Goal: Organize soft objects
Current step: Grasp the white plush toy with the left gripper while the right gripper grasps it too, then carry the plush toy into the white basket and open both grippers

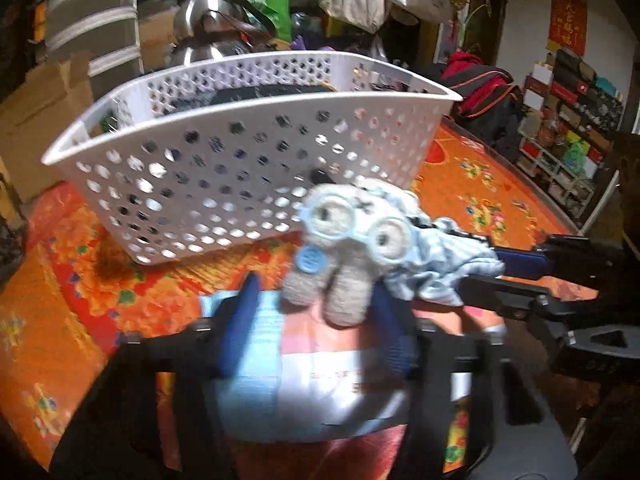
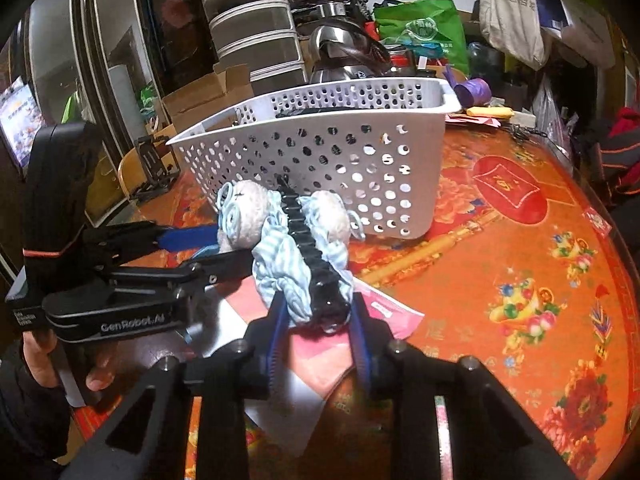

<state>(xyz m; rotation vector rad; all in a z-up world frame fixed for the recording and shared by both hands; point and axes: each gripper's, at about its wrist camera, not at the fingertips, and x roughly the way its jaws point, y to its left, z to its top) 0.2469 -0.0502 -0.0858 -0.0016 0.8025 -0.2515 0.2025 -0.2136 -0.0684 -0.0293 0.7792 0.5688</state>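
The knitted toy (image 1: 352, 240), with its striped blue cloth and black clip, is hanging just above the orange worktop (image 2: 520, 240), in front of the white basket (image 1: 240, 152). The right claw (image 2: 316, 312) is clenching its cloth end, while the left claw (image 1: 316, 312) is spreading released beneath it. Judged risk: the thin cloth slipping free, or the toy snagging on the basket's near wall.
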